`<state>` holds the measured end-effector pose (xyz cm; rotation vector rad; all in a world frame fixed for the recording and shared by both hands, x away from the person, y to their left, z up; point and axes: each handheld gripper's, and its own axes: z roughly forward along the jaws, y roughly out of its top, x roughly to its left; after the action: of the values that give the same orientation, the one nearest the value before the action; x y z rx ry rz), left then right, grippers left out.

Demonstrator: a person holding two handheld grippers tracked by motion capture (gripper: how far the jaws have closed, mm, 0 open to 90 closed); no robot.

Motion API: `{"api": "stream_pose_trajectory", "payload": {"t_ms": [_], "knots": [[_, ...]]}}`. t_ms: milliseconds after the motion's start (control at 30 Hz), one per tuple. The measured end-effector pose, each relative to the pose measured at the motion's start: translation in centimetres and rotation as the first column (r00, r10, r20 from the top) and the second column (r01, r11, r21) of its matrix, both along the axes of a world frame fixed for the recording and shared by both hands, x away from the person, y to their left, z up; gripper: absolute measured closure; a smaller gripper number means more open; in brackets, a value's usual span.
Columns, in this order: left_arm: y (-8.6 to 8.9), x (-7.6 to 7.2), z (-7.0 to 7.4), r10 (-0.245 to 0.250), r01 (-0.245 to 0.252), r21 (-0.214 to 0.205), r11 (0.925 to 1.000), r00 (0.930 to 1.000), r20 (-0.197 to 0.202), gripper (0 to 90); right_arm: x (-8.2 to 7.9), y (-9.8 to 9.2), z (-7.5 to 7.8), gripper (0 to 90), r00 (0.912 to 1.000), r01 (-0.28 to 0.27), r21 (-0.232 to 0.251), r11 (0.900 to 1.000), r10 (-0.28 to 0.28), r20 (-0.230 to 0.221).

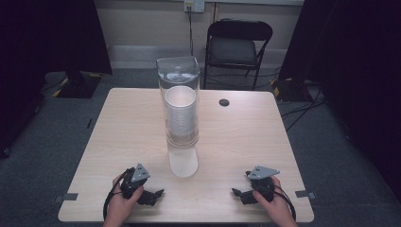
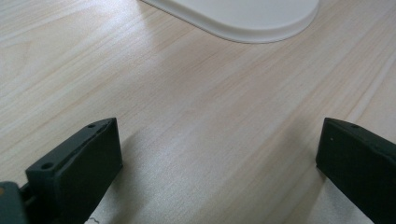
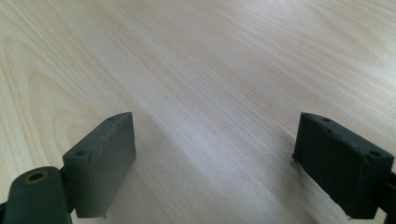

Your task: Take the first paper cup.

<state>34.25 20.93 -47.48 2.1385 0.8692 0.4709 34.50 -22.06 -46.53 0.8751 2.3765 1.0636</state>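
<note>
A tall clear dispenser tube (image 1: 178, 94) stands at the table's middle, holding a stack of white cups (image 1: 180, 113). Its white base plate (image 1: 183, 162) reaches toward the front edge, and the rounded end of that base plate (image 2: 247, 18) lies ahead in the left gripper view. My left gripper (image 1: 158, 193) rests low near the front edge, left of the base, open with nothing between its jaws. My right gripper (image 1: 235, 192) sits at the front right, also open and empty. In each gripper view the two black jaws stand wide apart over bare wood.
The light wooden table (image 1: 123, 127) has a small black round disc (image 1: 224, 102) at its back right. A black folding chair (image 1: 239, 45) stands behind the table. Dark curtains hang at both sides. Cables run across the grey floor.
</note>
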Motion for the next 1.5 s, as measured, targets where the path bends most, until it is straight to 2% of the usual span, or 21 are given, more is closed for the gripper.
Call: {"api": "stream_pose_trajectory", "payload": {"t_ms": [233,267,333,367,433,467,600,633,700,800,900,933,967,1033,1167,1200,1333,1367,1400,1433,1500], "knots": [[0.0,0.1,0.1,0.004,-0.004,0.005,1.0000,1.0000,0.004,0.2,0.0,0.0,0.0,12.0,1.0000,0.001,0.000,1.0000,-0.001,0.000],[-0.2,0.1,0.1,0.010,-0.010,-0.009,0.9999,0.9999,0.011,2.1,0.0,0.0,0.0,12.0,1.0000,0.001,0.000,1.0000,-0.001,0.000],[-0.3,0.0,0.6,0.005,-0.003,-0.051,0.9987,0.9996,0.028,22.3,0.0,0.0,0.0,12.0,1.0000,0.001,0.000,1.0000,-0.001,0.000],[-0.5,0.0,0.8,0.003,-0.001,-0.062,0.9981,0.9993,0.037,26.8,0.0,0.0,0.0,12.0,1.0000,0.001,0.000,1.0000,-0.001,0.000],[-1.1,-0.2,1.6,0.014,-0.005,-0.122,0.9925,0.9972,0.073,14.6,0.0,0.0,0.0,11.9,1.0000,0.001,0.000,1.0000,-0.001,0.000],[-1.6,-0.3,2.3,0.004,0.011,-0.151,0.9885,0.9949,0.101,20.3,0.0,0.0,0.0,11.9,1.0000,0.001,0.001,1.0000,-0.001,0.000],[-3.3,-0.2,4.0,0.008,0.034,-0.210,0.9770,0.9804,0.197,18.3,0.1,0.0,0.0,11.5,1.0000,0.007,-0.002,1.0000,-0.007,-0.001],[-3.3,-0.2,4.0,0.008,0.034,-0.210,0.9770,0.9804,0.197,18.6,0.1,0.0,0.0,11.4,1.0000,0.009,-0.001,1.0000,-0.009,-0.002],[-4.4,0.3,4.8,0.030,0.036,-0.251,0.9673,0.9667,0.254,19.2,0.2,0.1,0.0,11.2,1.0000,0.006,0.001,1.0000,-0.006,-0.002],[-5.4,0.7,5.3,0.056,0.030,-0.283,0.9587,0.9558,0.289,19.0,0.2,0.1,0.0,11.1,1.0000,0.009,0.000,1.0000,-0.009,-0.004],[-6.6,1.3,6.2,0.078,0.025,-0.292,0.9562,0.9380,0.338,19.1,0.2,0.1,0.0,11.1,1.0000,0.009,0.000,1.0000,-0.009,-0.004],[-6.9,1.4,6.4,0.089,0.014,-0.291,0.9565,0.9366,0.339,19.3,0.2,0.1,0.0,11.1,1.0000,0.009,0.000,1.0000,-0.009,-0.004],[-7.1,1.7,6.7,0.096,0.019,-0.309,0.9509,0.9312,0.352,19.4,0.2,0.1,0.0,11.1,1.0000,0.008,0.001,1.0000,-0.008,-0.004],[-7.6,2.0,7.1,0.118,0.003,-0.331,0.9437,0.9304,0.347,20.2,0.2,0.1,0.0,11.1,1.0000,0.009,0.000,1.0000,-0.009,-0.004],[-8.1,2.5,7.4,0.128,-0.010,-0.318,0.9479,0.9264,0.354,16.9,0.2,0.1,0.0,11.1,1.0000,0.009,0.000,1.0000,-0.009,-0.004],[-8.3,2.7,7.6,0.140,-0.017,-0.317,0.9483,0.9192,0.368,17.7,0.2,0.1,0.0,11.1,1.0000,0.008,0.001,1.0000,-0.008,-0.004],[-8.9,2.9,7.5,0.187,-0.055,-0.338,0.9397,0.9086,0.373,18.5,0.2,0.1,0.0,11.1,1.0000,0.009,0.000,1.0000,-0.009,-0.004],[-9.0,2.9,7.6,0.179,-0.053,-0.319,0.9462,0.9074,0.380,18.4,0.2,0.1,0.0,11.1,1.0000,0.009,0.000,1.0000,-0.009,-0.004],[-9.3,3.0,7.6,0.196,-0.058,-0.341,0.9385,0.9003,0.388,17.6,0.2,0.1,0.0,11.1,1.0000,0.009,0.000,1.0000,-0.009,-0.003],[-9.5,3.2,7.6,0.202,-0.065,-0.333,0.9408,0.8954,0.397,18.9,0.2,0.1,0.0,11.1,1.0000,0.009,0.000,1.0000,-0.009,-0.004],[-9.6,3.4,7.6,0.209,-0.066,-0.346,0.9359,0.8937,0.397,20.7,0.2,0.1,0.0,11.1,1.0000,0.009,0.000,1.0000,-0.009,-0.003]]}}
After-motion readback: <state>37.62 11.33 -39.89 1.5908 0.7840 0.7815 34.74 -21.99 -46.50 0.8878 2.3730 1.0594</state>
